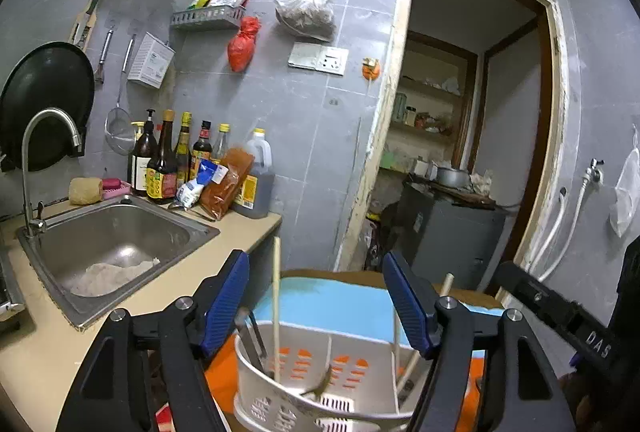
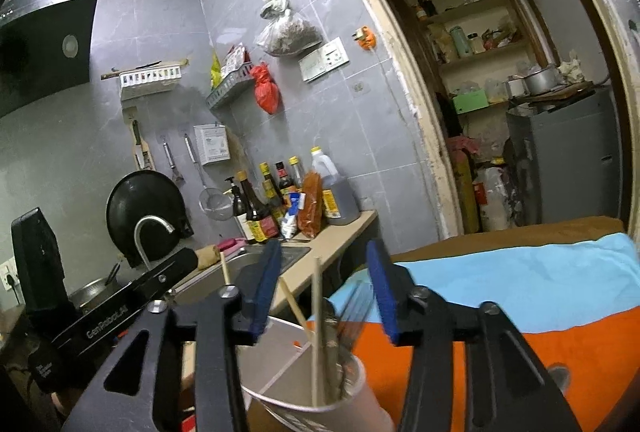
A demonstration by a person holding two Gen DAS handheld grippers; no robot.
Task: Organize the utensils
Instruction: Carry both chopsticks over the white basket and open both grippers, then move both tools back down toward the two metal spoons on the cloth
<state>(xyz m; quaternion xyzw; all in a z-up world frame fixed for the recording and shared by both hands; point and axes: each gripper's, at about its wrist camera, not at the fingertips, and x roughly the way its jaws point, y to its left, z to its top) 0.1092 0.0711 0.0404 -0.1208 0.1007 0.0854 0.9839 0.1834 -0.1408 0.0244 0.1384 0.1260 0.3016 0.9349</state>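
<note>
Both claws, left gripper (image 1: 316, 306) and right gripper (image 2: 326, 296), hang spread above the utensil basket (image 1: 280, 400), seemingly just done dropping chopsticks (image 1: 276, 296); next they likely need another utensil.

We've got the utensil holder (image 1: 304, 384) sitting on a cloth (image 1: 340, 302) right under the left tool (image 1: 316, 304), chopsticks (image 1: 276, 296) and a fork (image 2: 352, 306) standing in it. Left of that runs the surface (image 1: 48, 348) with the sink (image 1: 112, 244) set in it, faucet (image 1: 36, 160) at its far left corner. Sauce bottles (image 1: 168, 160) line the wall behind the sink, doorway (image 1: 472, 120) off to the right.
</note>
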